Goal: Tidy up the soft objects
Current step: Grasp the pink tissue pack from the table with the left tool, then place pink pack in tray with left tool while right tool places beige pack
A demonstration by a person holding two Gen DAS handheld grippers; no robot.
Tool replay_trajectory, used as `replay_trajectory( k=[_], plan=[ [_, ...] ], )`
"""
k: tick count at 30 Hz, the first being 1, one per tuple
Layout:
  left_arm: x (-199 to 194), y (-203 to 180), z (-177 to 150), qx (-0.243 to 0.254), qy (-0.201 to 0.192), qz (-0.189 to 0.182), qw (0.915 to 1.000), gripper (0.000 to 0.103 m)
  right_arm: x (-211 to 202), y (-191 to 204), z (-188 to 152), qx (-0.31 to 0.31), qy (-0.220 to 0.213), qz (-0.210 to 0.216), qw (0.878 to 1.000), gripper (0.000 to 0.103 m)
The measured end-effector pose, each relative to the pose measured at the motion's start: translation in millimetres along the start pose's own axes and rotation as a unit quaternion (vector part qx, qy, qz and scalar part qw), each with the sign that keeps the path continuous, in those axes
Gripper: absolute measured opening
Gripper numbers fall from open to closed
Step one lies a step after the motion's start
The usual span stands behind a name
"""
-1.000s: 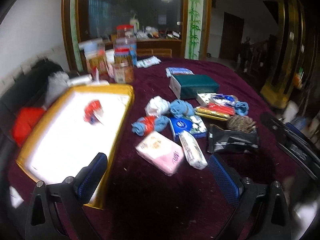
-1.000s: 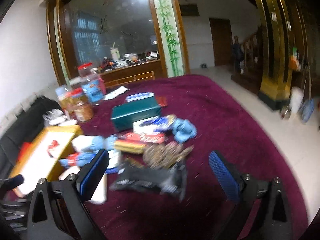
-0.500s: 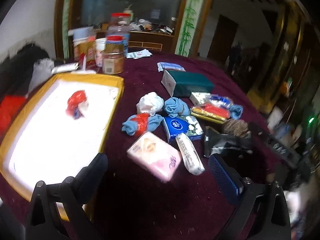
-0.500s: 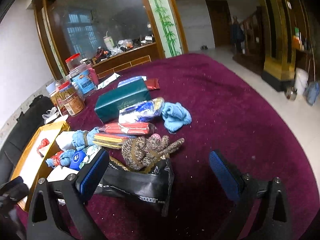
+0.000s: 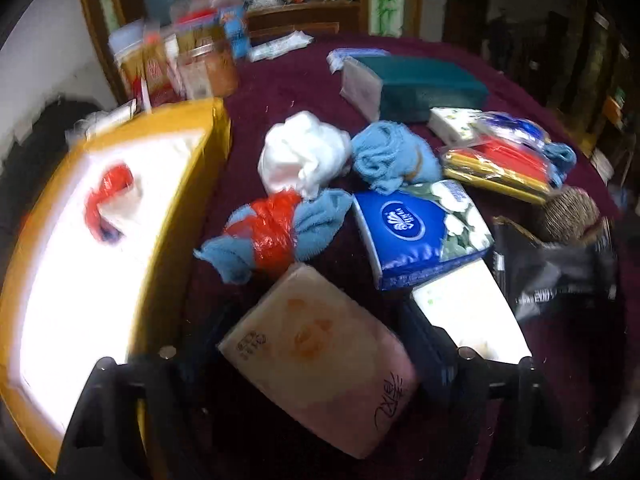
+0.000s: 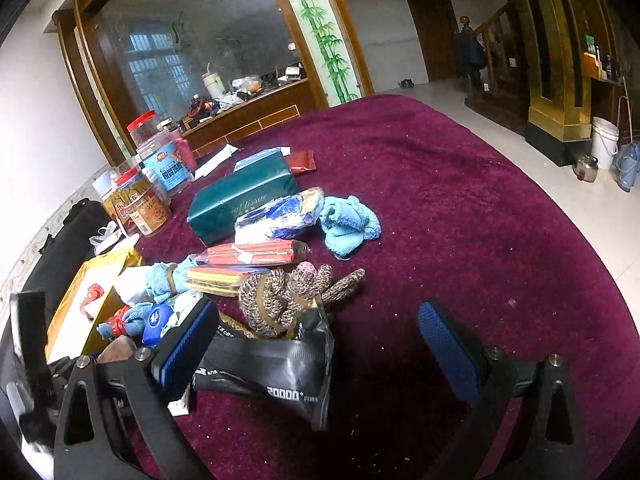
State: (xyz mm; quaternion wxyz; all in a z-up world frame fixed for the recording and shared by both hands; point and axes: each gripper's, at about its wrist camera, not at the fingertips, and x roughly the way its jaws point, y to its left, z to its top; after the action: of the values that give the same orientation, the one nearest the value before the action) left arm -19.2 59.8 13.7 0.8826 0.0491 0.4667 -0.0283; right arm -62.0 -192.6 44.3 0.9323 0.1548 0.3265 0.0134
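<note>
The left gripper (image 5: pixel 320 356) is low over the dark red tablecloth (image 6: pixel 460 208). Its jaws are wide apart, and the pink tissue pack (image 5: pixel 320 360) lies right between them. The picture is blurry, so it is hard to tell if the pads touch the pack.

Here is where things are from the pink tissue pack. The blue cloth tied with red tape (image 5: pixel 272 232) is just behind it. The white cloth ball (image 5: pixel 304 152) is farther back, and a blue cloth ball (image 5: pixel 392 160) sits beside that. The blue tissue pack (image 5: pixel 420 232) is behind and to the right. A white pack (image 5: pixel 468 312) lies just to the right, by the right-hand jaw. The yellow tray (image 5: pixel 180 216) is to the left, with a small red and white bundle (image 5: pixel 110 196) inside it.

The right gripper (image 6: pixel 320 352) has its jaws wide apart too, and holds nothing. A black bag (image 6: pixel 272 376) lies between them, closer to the left-hand jaw. Brown knitted gloves (image 6: pixel 288 292) sit at the bag's far end.
</note>
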Motion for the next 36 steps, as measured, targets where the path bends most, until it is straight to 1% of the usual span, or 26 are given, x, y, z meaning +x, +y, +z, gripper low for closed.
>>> replay_trajectory(
  k=[1, 3, 6, 8, 11, 13, 14, 17, 19, 20, 21, 22, 23, 24, 29, 33, 36],
  plan=[
    [-3, 0, -3, 0.006, 0.002, -0.013, 0.9999, 0.084, 1, 0, 0, 0.001, 0.002, 0.001, 1.0, 0.1],
    [-11, -1, -14, 0.03, 0.004, -0.054, 0.9981, 0.083, 2, -1, 0, 0.002, 0.006, 0.003, 1.0, 0.1],
    [-26, -5, -34, 0.074, -0.002, -0.085, 0.9936, 0.083, 2, -1, 0, 0.002, 0.006, 0.006, 1.0, 0.1],
    [-35, -6, -44, 0.085, -0.003, -0.095, 0.9918, 0.083, 2, 0, -1, 0.001, 0.007, 0.009, 1.0, 0.1],
    [-44, -1, -47, 0.067, -0.01, -0.095, 0.9932, 0.083, 3, 0, -1, 0.001, 0.008, 0.01, 1.0, 0.1],
    [-45, -4, -45, 0.052, -0.01, -0.095, 0.9941, 0.087, 3, 0, -1, 0.001, 0.008, 0.009, 1.0, 0.1],
    [-41, -7, -43, 0.049, -0.008, -0.091, 0.9946, 0.09, 3, 0, -1, 0.001, 0.008, 0.009, 1.0, 0.1],
    [-27, -17, -45, 0.049, 0.007, -0.068, 0.9964, 0.093, 5, 0, 0, 0.004, 0.008, 0.008, 1.0, 0.1],
    [-28, -20, -52, 0.041, -0.004, -0.064, 0.9971, 0.093, 6, -1, 0, 0.005, 0.01, 0.007, 1.0, 0.1],
    [-28, -20, -52, 0.04, -0.007, -0.066, 0.997, 0.087, 6, -1, 0, 0.005, 0.011, 0.006, 1.0, 0.1],
    [-30, -19, -53, 0.04, -0.009, -0.074, 0.9964, 0.075, 6, -2, 0, 0.005, 0.012, 0.006, 1.0, 0.1],
    [-33, -18, -53, 0.04, -0.013, -0.079, 0.996, 0.073, 7, -2, -1, 0.006, 0.012, 0.005, 1.0, 0.1],
    [-36, -16, -53, 0.039, -0.014, -0.086, 0.9955, 0.068, 7, -2, -1, 0.006, 0.013, 0.004, 1.0, 0.1],
    [-40, -12, -53, 0.033, -0.016, -0.098, 0.9945, 0.068, 7, -3, -1, 0.007, 0.014, 0.003, 1.0, 0.1],
    [-65, 6, -57, 0.006, -0.039, -0.126, 0.9912, 0.068, 8, -5, -1, 0.012, 0.017, -0.003, 1.0, 0.1],
    [-93, 23, -63, -0.017, -0.071, -0.159, 0.9845, 0.068, 7, -6, -2, 0.014, 0.015, -0.005, 1.0, 0.1],
    [-107, 36, -66, -0.029, -0.089, -0.168, 0.9813, 0.069, 2, -2, -1, 0.001, 0.009, -0.008, 1.0, 0.1]
  ],
)
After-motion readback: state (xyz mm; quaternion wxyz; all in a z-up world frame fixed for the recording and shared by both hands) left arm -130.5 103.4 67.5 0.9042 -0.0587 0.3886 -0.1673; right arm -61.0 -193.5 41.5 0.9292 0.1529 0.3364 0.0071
